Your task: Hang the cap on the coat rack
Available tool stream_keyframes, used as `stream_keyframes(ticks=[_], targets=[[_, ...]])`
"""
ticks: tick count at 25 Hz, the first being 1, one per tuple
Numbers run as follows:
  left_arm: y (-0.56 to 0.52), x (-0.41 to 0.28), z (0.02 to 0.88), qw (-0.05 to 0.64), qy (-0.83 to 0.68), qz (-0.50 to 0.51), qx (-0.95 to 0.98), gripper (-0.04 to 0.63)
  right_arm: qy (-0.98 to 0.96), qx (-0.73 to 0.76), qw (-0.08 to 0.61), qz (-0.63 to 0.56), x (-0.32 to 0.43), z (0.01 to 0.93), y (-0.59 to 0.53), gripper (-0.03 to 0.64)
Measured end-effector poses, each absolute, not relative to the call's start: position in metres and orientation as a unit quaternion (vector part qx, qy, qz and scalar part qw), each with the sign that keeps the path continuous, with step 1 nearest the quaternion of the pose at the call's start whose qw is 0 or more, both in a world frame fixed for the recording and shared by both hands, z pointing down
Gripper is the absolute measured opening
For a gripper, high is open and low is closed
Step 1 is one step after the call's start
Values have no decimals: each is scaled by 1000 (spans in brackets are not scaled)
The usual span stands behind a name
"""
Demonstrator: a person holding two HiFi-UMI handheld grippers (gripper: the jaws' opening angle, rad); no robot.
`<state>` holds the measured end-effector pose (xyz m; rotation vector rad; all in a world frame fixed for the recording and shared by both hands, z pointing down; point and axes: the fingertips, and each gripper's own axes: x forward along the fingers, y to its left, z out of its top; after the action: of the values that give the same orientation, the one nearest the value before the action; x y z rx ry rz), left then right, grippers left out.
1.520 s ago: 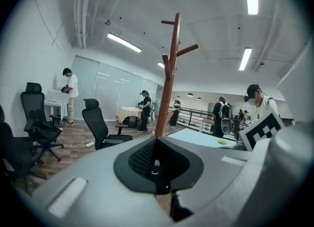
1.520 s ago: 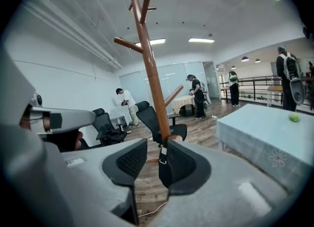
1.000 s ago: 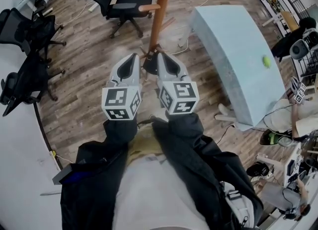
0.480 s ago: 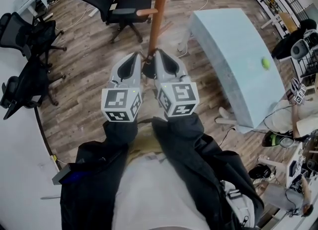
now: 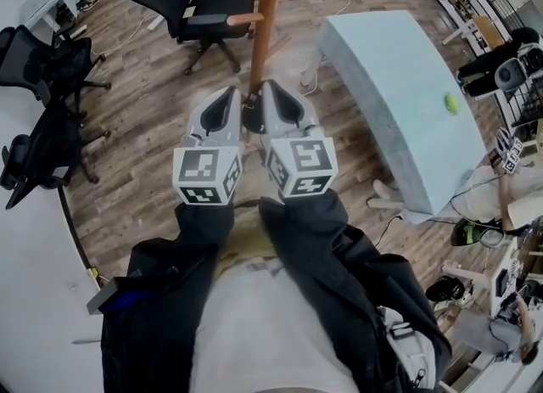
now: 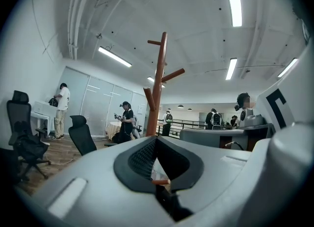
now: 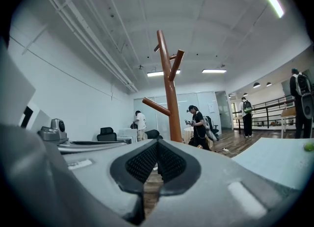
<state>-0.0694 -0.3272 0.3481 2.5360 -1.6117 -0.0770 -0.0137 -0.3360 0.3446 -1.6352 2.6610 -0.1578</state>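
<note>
Left gripper (image 5: 229,96) and right gripper (image 5: 270,88) are held side by side. Both pairs of jaws are pressed together, nothing between them. The brown wooden coat rack with angled pegs (image 5: 265,18) stands upright just ahead of both tips, beside the pale blue table (image 5: 399,86). The cap's place cannot be told.

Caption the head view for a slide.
Left gripper and right gripper, both shut, point toward the wooden coat rack.
</note>
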Motion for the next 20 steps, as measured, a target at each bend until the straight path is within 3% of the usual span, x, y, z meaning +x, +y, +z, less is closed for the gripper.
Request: stream_keyframes(ticks=[20], targets=[[-324,-64,350,61,-530,-17,846,2,848,-529,0,-46,-12,349,-333,-8]])
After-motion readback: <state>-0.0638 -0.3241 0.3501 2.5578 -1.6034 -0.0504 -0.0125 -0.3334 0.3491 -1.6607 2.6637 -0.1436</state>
